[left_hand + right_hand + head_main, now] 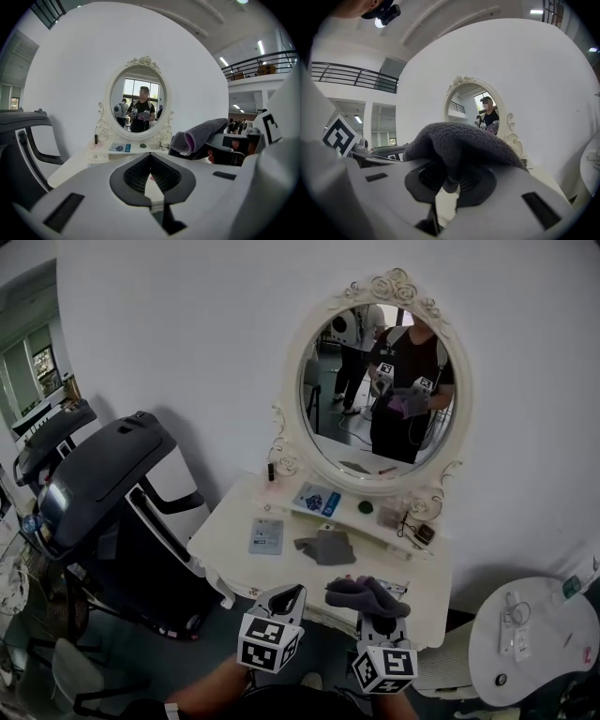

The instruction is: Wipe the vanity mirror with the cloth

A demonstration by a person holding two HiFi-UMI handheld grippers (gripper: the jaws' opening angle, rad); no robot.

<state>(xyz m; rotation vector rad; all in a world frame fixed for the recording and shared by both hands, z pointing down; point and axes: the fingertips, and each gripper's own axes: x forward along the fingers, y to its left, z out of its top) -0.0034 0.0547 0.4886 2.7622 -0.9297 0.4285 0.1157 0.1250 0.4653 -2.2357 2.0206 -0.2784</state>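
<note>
Grippers are held level and side by side close to the person's body, both pointing forward at the white vanity table (230, 545), their tips near its front edge. The left gripper (286, 596) has its jaws brought together at the tips with nothing between them. A forearm (202, 695) shows behind it at the bottom edge of the head view. The right gripper (377, 604) is clamped on a grey cloth (366, 592), which bunches over the jaws and droops to either side; the right gripper view shows a fold pinched between the pads. The cloth is in the air, well apart from the vanity mirror (375, 381), an oval glass in an ornate white frame standing upright at the back of the table. A second grey cloth (326, 547) lies flat on the tabletop between the grippers and the mirror.
</note>
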